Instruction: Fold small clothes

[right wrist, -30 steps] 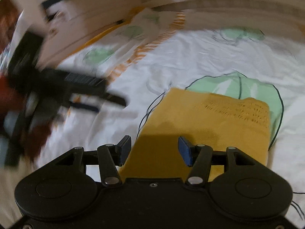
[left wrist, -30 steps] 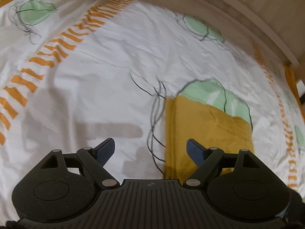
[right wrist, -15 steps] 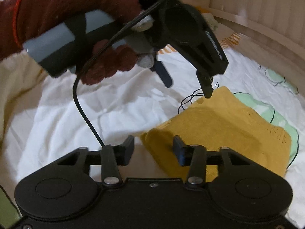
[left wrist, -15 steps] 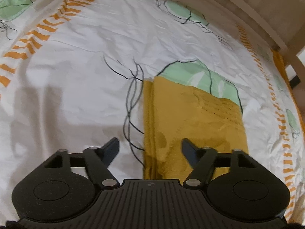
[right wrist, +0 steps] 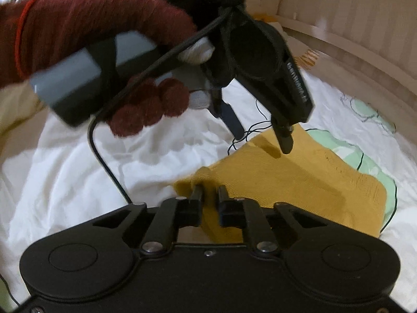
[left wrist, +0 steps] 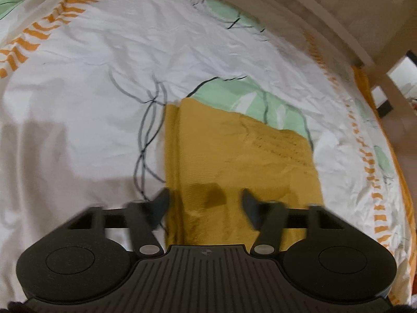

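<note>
We see the right hand-held gripper (right wrist: 209, 194) at the bottom centre of its own view with the jaws drawn almost together, and a raised corner of the folded mustard-yellow garment (right wrist: 299, 182) is pinched between the two dark fingers. The garment lies on the bed sheet (right wrist: 78, 177), a white sheet with green leaf shapes and orange stripes, and in this view it spreads from the centre toward the right. The left hand-held gripper (left wrist: 206, 200) is still partly apart and its jaws are closing; the left edge of the garment (left wrist: 234, 161) lies between the fingers, but we do not see the pads pressing on it. In the right wrist view this same left hand-held gripper (right wrist: 262, 137) hangs in the upper centre, one finger tip just above the far corner of the garment, and we cannot tell if it touches the cloth. A hand in a dark red knitted glove (right wrist: 104, 39) holds its grey handle (right wrist: 86, 78) at the upper left, and a black cable (right wrist: 104, 151) runs down from there. The left wrist view is blurred, mostly around the fingers, so the fine folds are hard to read. The near edge of the garment is hidden behind each gripper body. A pale wooden bed frame (left wrist: 338, 13) curves across the upper right.
</note>
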Demonstrator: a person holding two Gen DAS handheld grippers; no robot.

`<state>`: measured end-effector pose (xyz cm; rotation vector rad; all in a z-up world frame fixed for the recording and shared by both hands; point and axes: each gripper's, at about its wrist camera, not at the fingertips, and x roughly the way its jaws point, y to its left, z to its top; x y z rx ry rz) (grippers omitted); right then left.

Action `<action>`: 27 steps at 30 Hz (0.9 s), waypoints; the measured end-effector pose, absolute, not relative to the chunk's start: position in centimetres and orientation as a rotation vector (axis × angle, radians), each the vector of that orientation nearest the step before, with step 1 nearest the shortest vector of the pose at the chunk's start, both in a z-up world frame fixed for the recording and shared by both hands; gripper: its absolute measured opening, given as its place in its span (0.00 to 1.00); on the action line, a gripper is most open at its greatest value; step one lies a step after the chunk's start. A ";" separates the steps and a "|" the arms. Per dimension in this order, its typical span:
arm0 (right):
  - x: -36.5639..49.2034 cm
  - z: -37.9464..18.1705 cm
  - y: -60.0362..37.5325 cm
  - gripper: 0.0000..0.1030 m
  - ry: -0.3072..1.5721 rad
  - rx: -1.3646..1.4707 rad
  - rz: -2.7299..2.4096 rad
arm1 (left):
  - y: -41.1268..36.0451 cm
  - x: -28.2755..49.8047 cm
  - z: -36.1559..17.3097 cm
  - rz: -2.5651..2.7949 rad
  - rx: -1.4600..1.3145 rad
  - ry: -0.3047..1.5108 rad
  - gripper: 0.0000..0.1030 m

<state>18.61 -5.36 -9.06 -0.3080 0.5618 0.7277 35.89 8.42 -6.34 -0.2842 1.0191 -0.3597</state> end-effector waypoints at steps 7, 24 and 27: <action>19.2 -7.9 -6.8 0.11 0.578 -0.086 0.718 | 8.9 35.4 -5.4 -0.336 -0.296 0.932 0.05; 20.8 -8.3 -11.0 0.70 0.664 0.140 0.700 | 10.7 34.8 -5.5 -0.246 -0.315 0.972 0.48; 21.4 -8.1 -13.6 0.78 0.671 0.242 0.638 | 10.6 34.2 -5.4 -0.258 -0.316 0.973 0.56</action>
